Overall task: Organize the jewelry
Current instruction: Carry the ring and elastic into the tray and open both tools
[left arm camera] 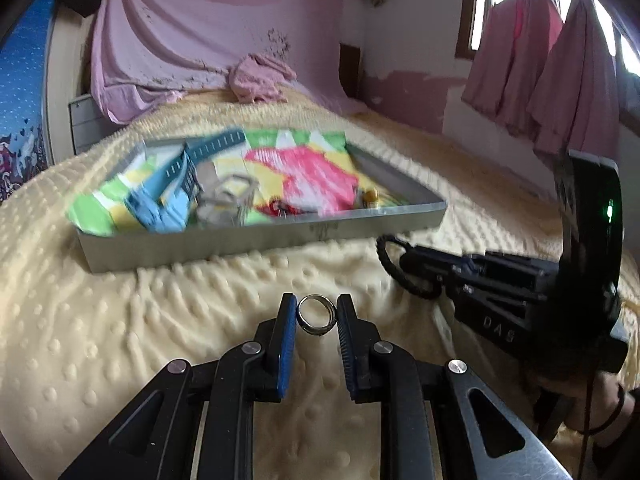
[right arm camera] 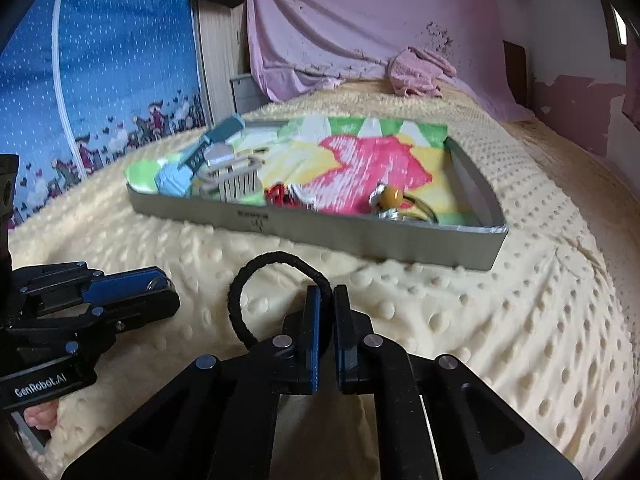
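Observation:
My left gripper (left arm camera: 317, 314) is shut on a silver ring (left arm camera: 317, 314), held above the cream blanket in front of the grey tray (left arm camera: 256, 240). My right gripper (right arm camera: 327, 300) is shut on a black braided loop (right arm camera: 250, 280), also above the blanket; it shows at the right of the left wrist view (left arm camera: 404, 254) with the loop (left arm camera: 386, 258). The left gripper also appears at the left of the right wrist view (right arm camera: 160, 282). The tray (right arm camera: 360, 236) has a colourful cloth lining and holds a blue watch strap (left arm camera: 200, 156), a silver chain (left arm camera: 228, 196), a red piece (right arm camera: 278, 194) and a yellow bead on a ring (right arm camera: 390, 198).
The tray lies on a bed under a bumpy cream blanket (left arm camera: 120, 320). A pink sheet (left arm camera: 192, 36) and bundled pink cloth (left arm camera: 260, 78) are at the far end. Pink curtains (left arm camera: 552, 60) hang at the right. A blue patterned hanging (right arm camera: 100, 80) is at the left.

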`<move>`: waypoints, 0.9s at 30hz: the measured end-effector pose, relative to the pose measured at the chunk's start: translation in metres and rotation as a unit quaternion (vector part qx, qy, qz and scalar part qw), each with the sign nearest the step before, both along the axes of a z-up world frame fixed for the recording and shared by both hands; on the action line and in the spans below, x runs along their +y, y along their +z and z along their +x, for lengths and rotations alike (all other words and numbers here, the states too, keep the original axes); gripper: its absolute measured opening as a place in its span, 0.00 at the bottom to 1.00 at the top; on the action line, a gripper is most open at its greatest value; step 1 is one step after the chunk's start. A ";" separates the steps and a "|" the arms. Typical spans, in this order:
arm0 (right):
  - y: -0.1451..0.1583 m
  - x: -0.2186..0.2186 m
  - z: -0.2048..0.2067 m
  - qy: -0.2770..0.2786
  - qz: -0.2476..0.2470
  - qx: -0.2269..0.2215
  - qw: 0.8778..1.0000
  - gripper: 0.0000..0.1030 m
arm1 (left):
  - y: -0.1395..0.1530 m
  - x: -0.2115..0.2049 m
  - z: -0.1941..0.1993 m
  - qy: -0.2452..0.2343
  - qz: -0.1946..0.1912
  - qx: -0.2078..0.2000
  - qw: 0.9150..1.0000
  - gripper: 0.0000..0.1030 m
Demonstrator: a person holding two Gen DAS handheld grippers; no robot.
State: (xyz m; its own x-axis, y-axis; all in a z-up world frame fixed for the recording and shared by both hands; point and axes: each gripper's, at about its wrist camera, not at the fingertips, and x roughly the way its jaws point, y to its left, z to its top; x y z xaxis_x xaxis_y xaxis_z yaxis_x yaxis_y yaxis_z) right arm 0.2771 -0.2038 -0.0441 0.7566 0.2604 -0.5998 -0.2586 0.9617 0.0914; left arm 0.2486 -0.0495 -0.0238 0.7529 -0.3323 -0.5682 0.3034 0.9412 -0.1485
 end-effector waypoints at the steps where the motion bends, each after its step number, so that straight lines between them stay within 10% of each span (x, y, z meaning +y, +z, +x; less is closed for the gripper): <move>1: 0.003 -0.001 0.000 -0.002 0.002 -0.006 1.000 0.06 | 0.003 0.000 0.001 0.003 -0.004 -0.005 1.000 0.19; 14: 0.039 -0.022 0.043 -0.048 0.044 -0.066 0.996 0.06 | 0.034 -0.011 0.068 0.055 -0.001 -0.046 0.997 0.19; 27: 0.023 -0.041 0.123 -0.080 0.041 0.011 0.996 0.06 | 0.009 -0.019 0.138 0.061 -0.011 0.025 0.998 0.19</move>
State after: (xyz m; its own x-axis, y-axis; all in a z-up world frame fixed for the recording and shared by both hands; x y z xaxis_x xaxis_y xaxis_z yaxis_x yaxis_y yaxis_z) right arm 0.4000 -0.2446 -0.0210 0.7791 0.1869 -0.5984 -0.1005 0.9794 0.1750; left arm 0.3869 -0.0683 -0.0145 0.7588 -0.2532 -0.6001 0.1790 0.9669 -0.1816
